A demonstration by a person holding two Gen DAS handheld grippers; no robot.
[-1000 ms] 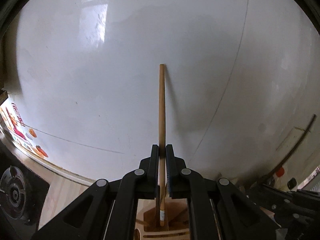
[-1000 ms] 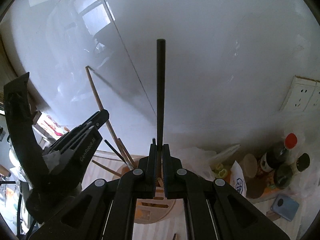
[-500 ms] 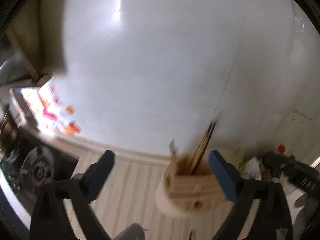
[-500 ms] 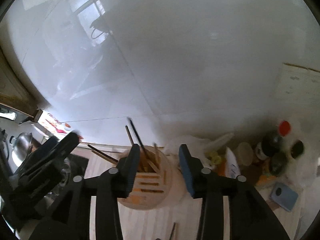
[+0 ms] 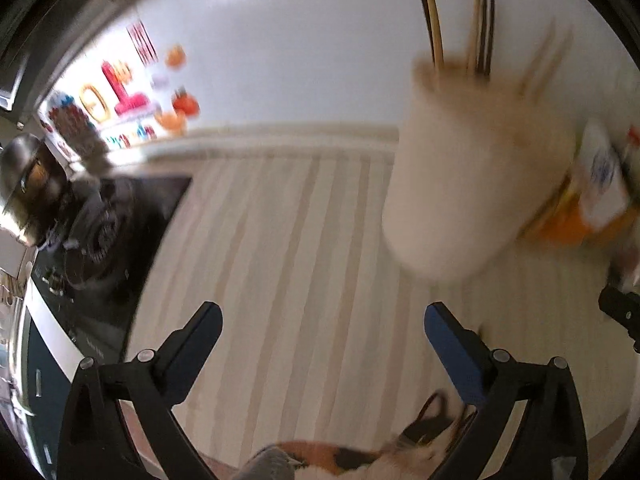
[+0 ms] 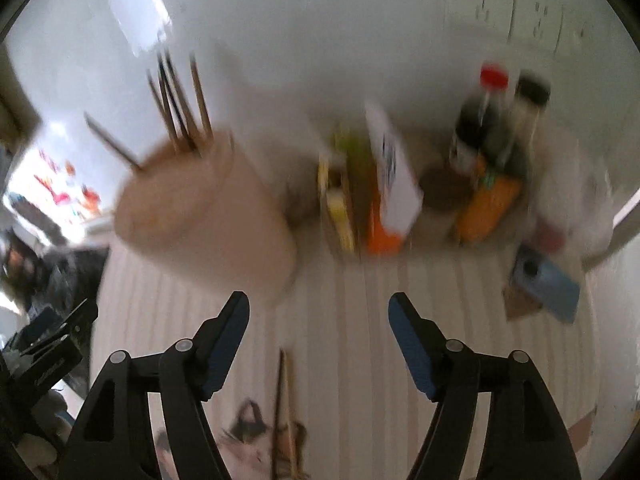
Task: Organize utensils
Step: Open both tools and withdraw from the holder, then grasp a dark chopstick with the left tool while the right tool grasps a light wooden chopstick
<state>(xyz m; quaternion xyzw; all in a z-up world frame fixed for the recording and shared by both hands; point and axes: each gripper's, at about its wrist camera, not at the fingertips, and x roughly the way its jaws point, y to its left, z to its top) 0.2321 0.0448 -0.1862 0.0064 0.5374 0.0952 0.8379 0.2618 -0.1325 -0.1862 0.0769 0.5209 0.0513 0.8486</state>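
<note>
A round wooden utensil holder (image 6: 204, 216) stands on the striped counter with several chopsticks (image 6: 180, 108) sticking up from it; it also shows blurred in the left wrist view (image 5: 476, 168). My left gripper (image 5: 322, 320) is open and empty, below and left of the holder. My right gripper (image 6: 318, 308) is open and empty, just right of the holder's base. Loose chopsticks (image 6: 282, 404) lie on the counter below the right gripper, next to a patterned cloth (image 6: 248, 440). The left gripper's body shows at the left edge of the right wrist view (image 6: 48, 356).
Sauce bottles (image 6: 492, 120), packets and a box (image 6: 392, 176) crowd the wall right of the holder. A blue phone (image 6: 544, 284) lies at the right. A black stove (image 5: 104, 236) sits at the left. Wall sockets (image 6: 512, 12) are above.
Both grippers let go of their chopsticks, which now stand in the holder, then opened wide and pulled back and down toward the counter. Both views are motion-blurred.
</note>
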